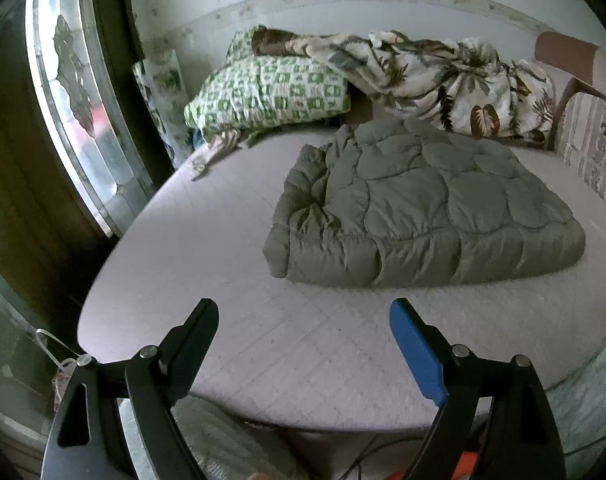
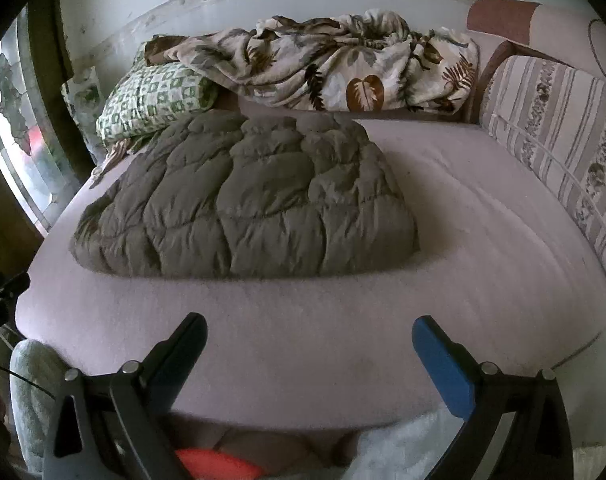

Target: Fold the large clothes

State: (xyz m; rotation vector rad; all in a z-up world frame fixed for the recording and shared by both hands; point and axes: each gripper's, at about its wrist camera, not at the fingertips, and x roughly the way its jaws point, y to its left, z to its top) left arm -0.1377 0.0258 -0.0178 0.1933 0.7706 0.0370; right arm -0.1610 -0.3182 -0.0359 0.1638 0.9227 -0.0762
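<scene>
A grey-green quilted puffer garment [image 1: 419, 208] [image 2: 247, 196] lies folded into a thick bundle on the pale mattress [image 1: 223, 280] [image 2: 483, 240]. My left gripper [image 1: 305, 306] hangs open over the mattress's near edge, well short of the bundle, nothing between its black and blue fingers. My right gripper [image 2: 309, 322] is open too, wide, over the near edge in front of the bundle, with nothing in it. A small dark part at the right edge of the left wrist view may be the other gripper.
A green-and-white checked pillow [image 1: 267, 92] [image 2: 155, 100] and a crumpled leaf-print blanket [image 1: 455, 84] [image 2: 343, 64] lie at the head by the wall. A striped cushion [image 2: 563, 128] lines the right side. A window [image 1: 71, 100] stands at the left. Pale cloth [image 2: 403, 452] lies below the near edge.
</scene>
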